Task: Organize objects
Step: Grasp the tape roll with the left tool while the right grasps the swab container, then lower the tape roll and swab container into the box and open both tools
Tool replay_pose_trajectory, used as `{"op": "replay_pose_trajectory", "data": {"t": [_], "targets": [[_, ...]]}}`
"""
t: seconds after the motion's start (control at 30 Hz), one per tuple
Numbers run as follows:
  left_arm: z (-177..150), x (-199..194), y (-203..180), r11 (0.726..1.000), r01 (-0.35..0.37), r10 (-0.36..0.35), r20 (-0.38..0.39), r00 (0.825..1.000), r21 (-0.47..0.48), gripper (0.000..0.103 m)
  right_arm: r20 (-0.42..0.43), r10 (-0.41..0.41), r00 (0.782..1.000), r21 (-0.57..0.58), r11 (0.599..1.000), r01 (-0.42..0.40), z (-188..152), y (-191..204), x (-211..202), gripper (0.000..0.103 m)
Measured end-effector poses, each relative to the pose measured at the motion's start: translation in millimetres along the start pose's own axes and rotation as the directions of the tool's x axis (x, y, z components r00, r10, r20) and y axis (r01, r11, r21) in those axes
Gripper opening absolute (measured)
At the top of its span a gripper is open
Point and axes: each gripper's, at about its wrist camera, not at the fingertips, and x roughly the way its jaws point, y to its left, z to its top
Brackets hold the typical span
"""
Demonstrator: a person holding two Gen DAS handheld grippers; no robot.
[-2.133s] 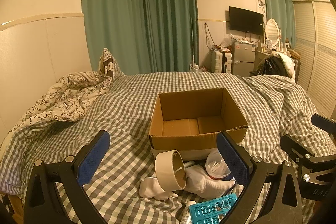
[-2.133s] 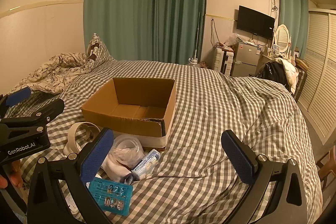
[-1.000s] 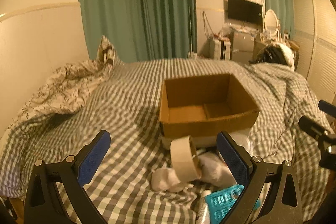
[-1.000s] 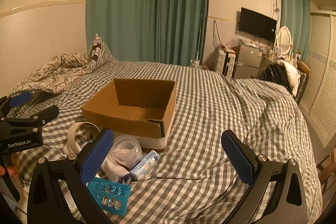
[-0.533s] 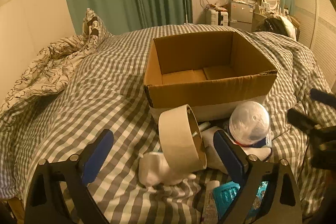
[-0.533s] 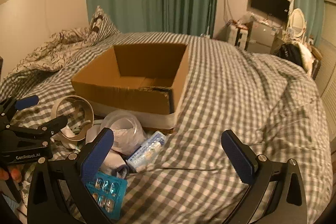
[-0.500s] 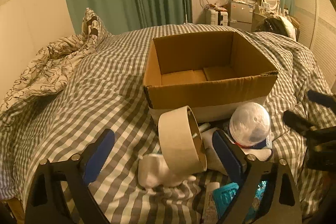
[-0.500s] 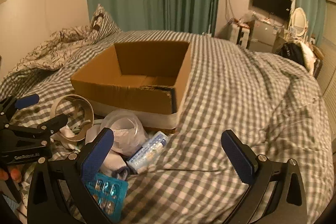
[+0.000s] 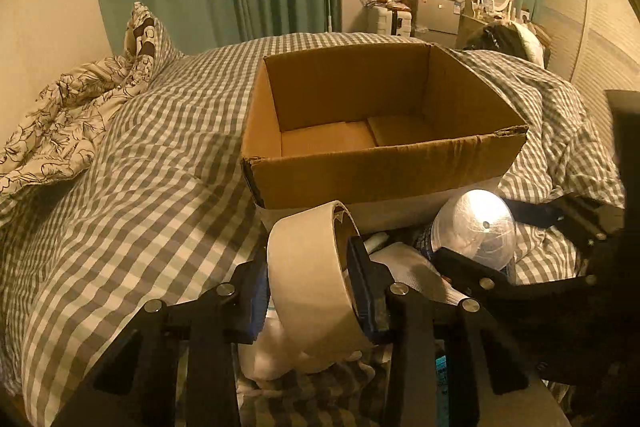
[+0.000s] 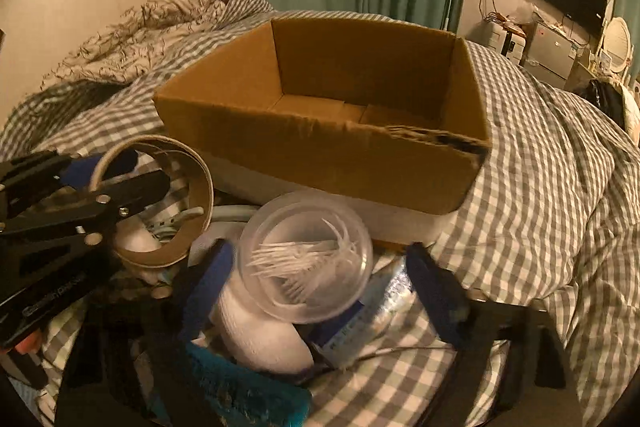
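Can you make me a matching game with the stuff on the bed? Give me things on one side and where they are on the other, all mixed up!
Things:
1. tape roll
2. clear round container
3. cardboard box
4. white sock

Places or states:
A. open on top, nothing inside
B. pinched in the left tool
C. lying under the clear container
D. between the open fingers of the right tool, full of thin white sticks

Pairs: 1-B, 2-D, 3-A, 4-C
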Motion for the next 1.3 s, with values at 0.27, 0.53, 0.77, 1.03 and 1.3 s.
{"op": "replay_pose_trajectory", "data": {"t": [0.27,0.53,0.77,1.03,1.3], "targets": [[1.1,-17.3,-4.0,1.0,0.031,-0.032,0.019,0.999,0.002,0.032,0.04,0.007,0.999,-0.012,1.0,-0.007,3.0,5.8,-20.6,0.064],[16.3,-59.7,-9.9,0.998,0.06,-0.061,0.105,0.993,0.015,0.03,0.142,0.005,0.99,0.013,1.0,-0.007,16.3,-5.1,-73.5,0.064],[44.4,-90.3,-8.7,0.998,0.047,-0.053,0.189,0.981,0.037,0.03,0.221,0.008,0.975,0.022,1.0,-0.013,33.1,-15.4,-115.6,0.064],[89.8,-77.2,-4.1,0.995,0.09,-0.095,0.201,0.975,0.037,0.03,0.276,0.022,0.961,0.017,0.999,-0.027,64.1,-26.7,-132.1,0.064],[136.0,-23.0,4.8,0.995,0.093,-0.096,0.159,0.983,0.026,0.03,0.285,0.049,0.957,0.025,0.998,-0.058,122.2,-43.2,-103.1,0.064]]}}
